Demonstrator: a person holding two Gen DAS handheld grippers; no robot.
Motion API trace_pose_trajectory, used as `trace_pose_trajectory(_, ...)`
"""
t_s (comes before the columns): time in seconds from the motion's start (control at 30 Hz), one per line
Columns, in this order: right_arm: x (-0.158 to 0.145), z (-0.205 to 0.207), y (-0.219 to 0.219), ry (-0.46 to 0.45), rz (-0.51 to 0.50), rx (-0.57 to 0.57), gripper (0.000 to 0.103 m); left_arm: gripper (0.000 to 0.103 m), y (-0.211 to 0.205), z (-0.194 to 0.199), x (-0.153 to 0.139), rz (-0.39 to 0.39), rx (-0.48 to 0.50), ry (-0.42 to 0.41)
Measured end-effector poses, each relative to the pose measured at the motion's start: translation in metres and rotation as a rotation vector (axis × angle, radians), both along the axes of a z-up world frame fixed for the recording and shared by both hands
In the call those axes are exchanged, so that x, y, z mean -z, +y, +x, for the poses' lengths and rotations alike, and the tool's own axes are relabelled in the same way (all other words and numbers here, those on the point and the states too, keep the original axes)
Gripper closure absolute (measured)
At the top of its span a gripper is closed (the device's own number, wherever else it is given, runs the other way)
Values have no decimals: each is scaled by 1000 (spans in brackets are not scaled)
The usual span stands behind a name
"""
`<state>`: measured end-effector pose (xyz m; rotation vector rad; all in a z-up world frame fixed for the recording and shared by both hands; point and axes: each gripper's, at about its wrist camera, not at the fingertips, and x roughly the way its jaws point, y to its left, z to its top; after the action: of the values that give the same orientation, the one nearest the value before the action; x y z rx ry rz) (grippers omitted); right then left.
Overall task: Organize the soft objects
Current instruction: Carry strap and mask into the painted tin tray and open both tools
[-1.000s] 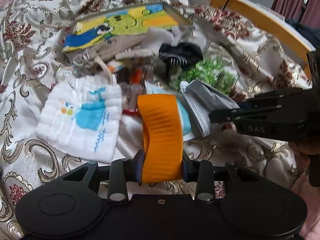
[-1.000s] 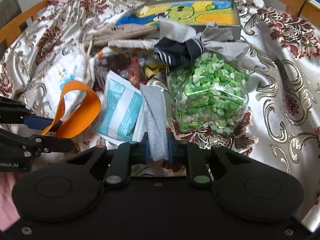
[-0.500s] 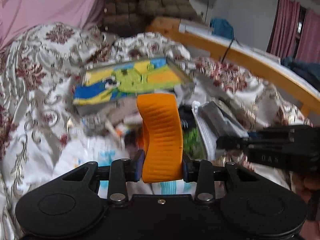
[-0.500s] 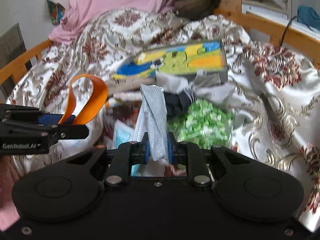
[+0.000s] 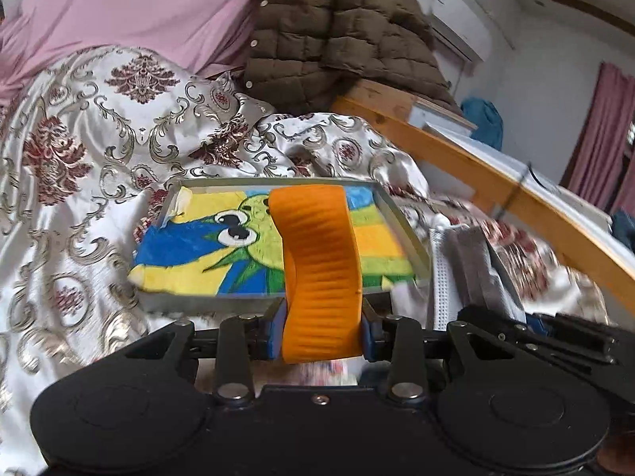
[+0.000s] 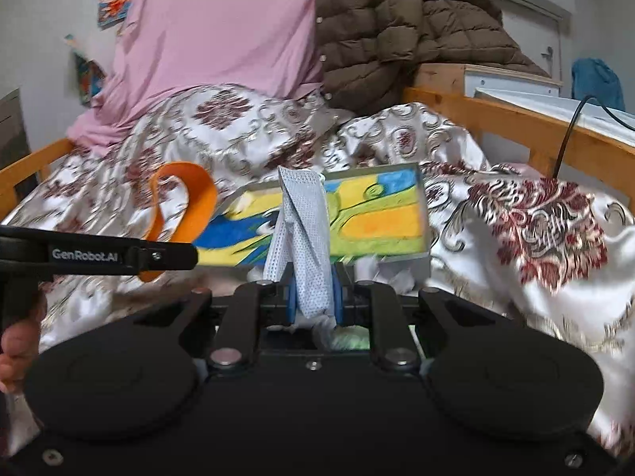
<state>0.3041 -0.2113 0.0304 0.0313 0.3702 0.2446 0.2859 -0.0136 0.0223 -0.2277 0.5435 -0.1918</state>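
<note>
My left gripper [image 5: 320, 333] is shut on a wide orange elastic band [image 5: 319, 269], held up in front of a shallow grey tray [image 5: 401, 222] lined with a colourful cartoon cloth. The band also shows in the right wrist view [image 6: 186, 198], beside the left gripper's arm [image 6: 119, 256]. My right gripper [image 6: 313, 301] is shut on a grey-white face mask [image 6: 303, 238], held up before the same tray [image 6: 424, 214]. The mask also shows at the right of the left wrist view [image 5: 464, 273]. The pile of small objects below is hidden by the gripper bodies.
A patterned satin bedspread [image 5: 79, 182] covers the bed. A pink cloth [image 6: 222, 39] and a brown puffer jacket [image 6: 397, 27] are heaped at the head. A wooden bed rail [image 5: 496, 190] runs along the right, with a black cable [image 6: 571, 127] over it.
Both grippers have risen and tilted up from the pile, carrying the orange band and the mask. The tray now sits directly ahead of both; the pile has dropped out of sight.
</note>
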Motion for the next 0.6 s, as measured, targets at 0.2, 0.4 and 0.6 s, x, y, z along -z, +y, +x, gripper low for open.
trace_pose_trajectory(0.2, -8, 81, -11, 23, 55, 60, 92, 64, 11, 58, 2, -97, -25, 9)
trace_pose_trajectory(0.4, 2, 155, -23, 158, 135, 75, 92, 64, 22, 105, 14, -141, -42, 44)
trace_pose_trajectory(0.6, 15, 197, -6, 221, 123, 92, 92, 64, 37, 137, 32, -151, -76, 109)
